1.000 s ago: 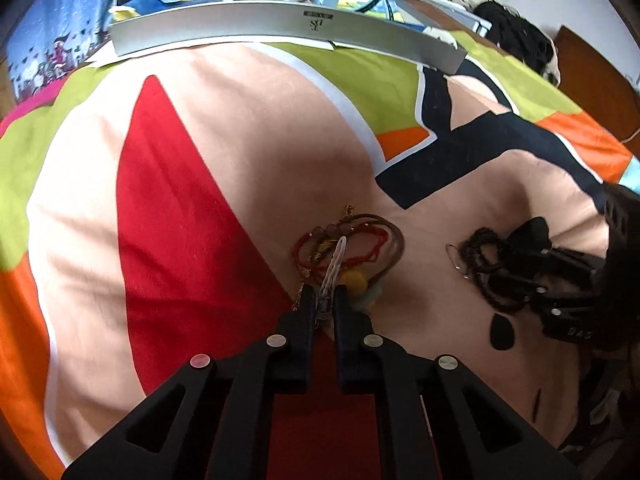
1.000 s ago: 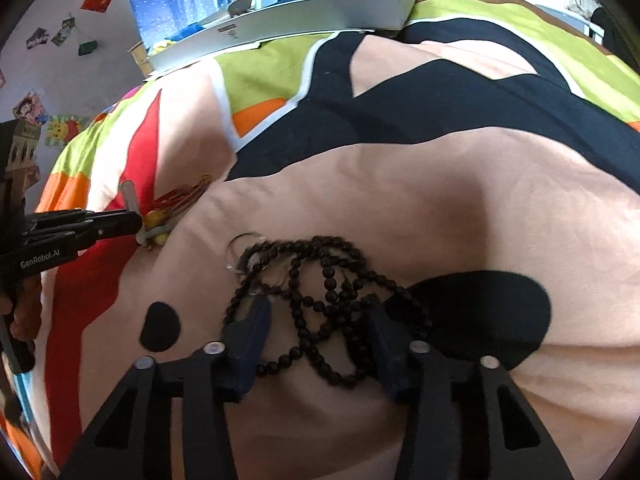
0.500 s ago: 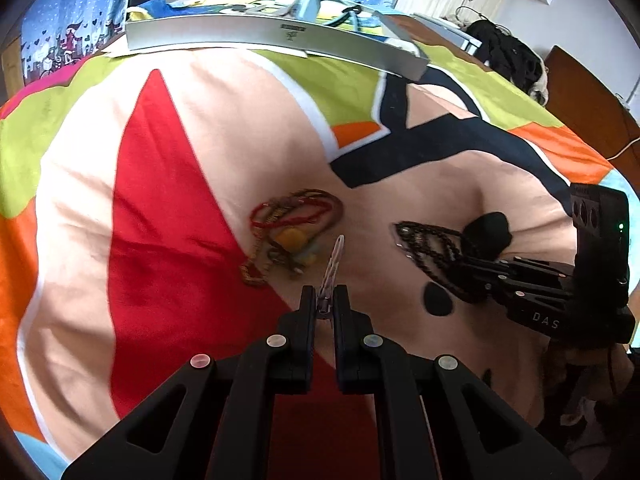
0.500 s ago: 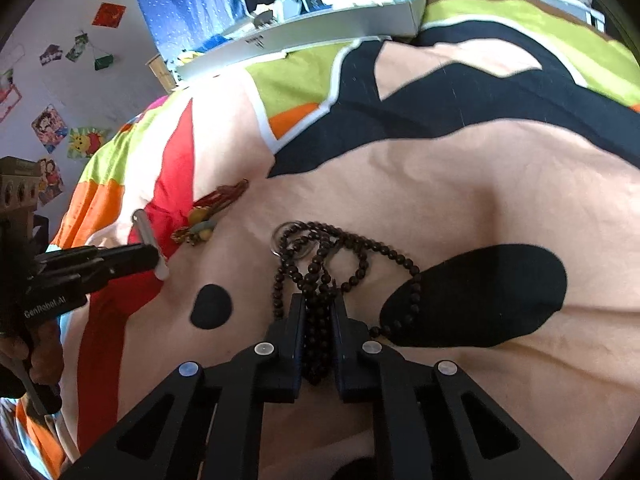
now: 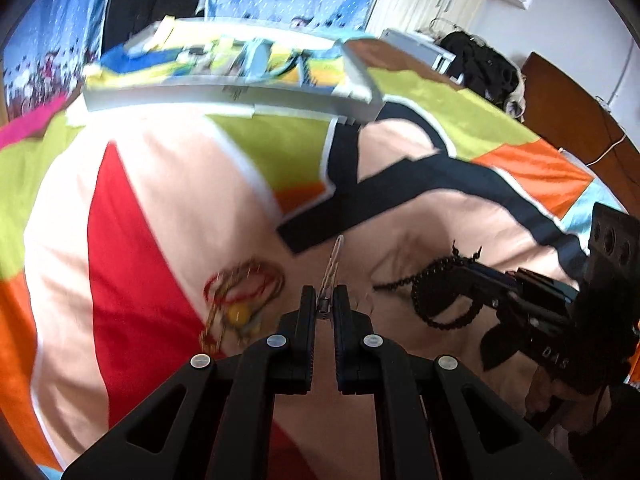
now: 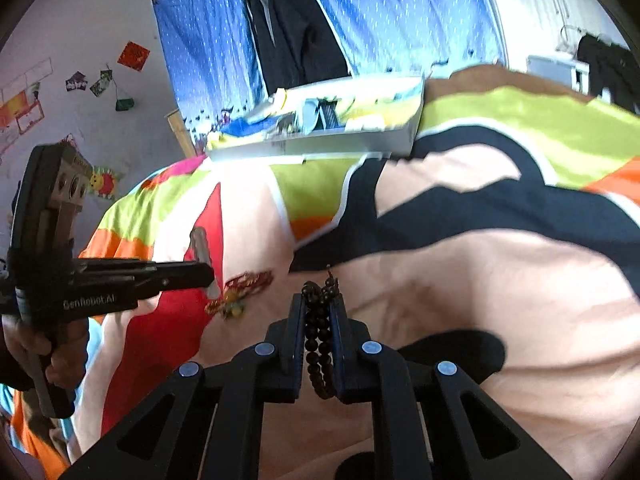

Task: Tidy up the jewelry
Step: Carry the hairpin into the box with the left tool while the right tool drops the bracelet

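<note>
Left tongs (image 5: 324, 304) closed on a slim silver hair clip (image 5: 332, 268), gripped at its spring end, the long blade pointing forward and up, clear of the bedspread (image 5: 168, 184). Same clip seen from the right wrist camera as a blurred grey bar (image 6: 204, 256) standing nearly upright at the tip of those tongs (image 6: 208, 276), with a hand (image 6: 52, 352) wrapped round the handle below.

Right tongs (image 6: 318, 320) clamped on a black bead necklace (image 6: 320, 336), several strands bunched between the jaws, a knotted end poking out in front and a loop hanging back toward the camera. From the left wrist camera, the necklace (image 5: 436, 292) dangling in loops off those tongs (image 5: 460, 270), lifted above the peach patch of the bedspread.

Left lying on the bed: a tangle of red cord bracelets (image 5: 244, 284) with a yellow bead (image 5: 238, 313), on the border of the red and peach patches, just left of the left tongs; blurred in both views, also visible at (image 6: 244, 288).

At the far edge of the bed, a shallow white box (image 6: 320, 136) with mixed small items inside, contents too blurred to name. Behind it a blue dotted curtain (image 6: 400, 20) and dark clothing (image 6: 292, 36) hanging.
</note>
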Demonstrator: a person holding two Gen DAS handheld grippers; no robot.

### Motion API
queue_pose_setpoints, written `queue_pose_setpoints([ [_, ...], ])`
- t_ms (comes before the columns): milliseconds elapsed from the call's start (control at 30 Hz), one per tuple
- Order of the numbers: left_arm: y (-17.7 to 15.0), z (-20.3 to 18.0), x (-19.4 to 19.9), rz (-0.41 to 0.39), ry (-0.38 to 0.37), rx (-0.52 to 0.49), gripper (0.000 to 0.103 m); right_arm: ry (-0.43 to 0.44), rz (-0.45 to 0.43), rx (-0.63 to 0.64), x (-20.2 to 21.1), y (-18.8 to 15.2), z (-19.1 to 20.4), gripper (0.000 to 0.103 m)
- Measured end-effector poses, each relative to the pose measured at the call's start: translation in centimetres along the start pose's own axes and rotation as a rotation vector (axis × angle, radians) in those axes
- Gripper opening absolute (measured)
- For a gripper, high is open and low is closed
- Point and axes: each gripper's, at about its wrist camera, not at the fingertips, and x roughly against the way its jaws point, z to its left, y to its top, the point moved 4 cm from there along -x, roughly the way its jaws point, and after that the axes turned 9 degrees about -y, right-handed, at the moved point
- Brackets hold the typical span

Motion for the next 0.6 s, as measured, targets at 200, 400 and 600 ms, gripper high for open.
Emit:
queue_pose_setpoints([
  [200,3.0,-0.5,0.3,-0.035,-0.006,-0.03,0.006,-0.006,-0.077,0.01,1.5,3.1,-0.4,0.011],
  [400,7.1,1.1,1.2,-0.102,-0.001,-0.022,0.006,-0.014,-0.135,0.062,1.5,8.6,-0.2,0.011],
  [600,12.8,4.4,2.4,-0.198,0.03,0.013,0.006,0.003,-0.229,0.085,0.4,16.2,0.3,0.011],
])
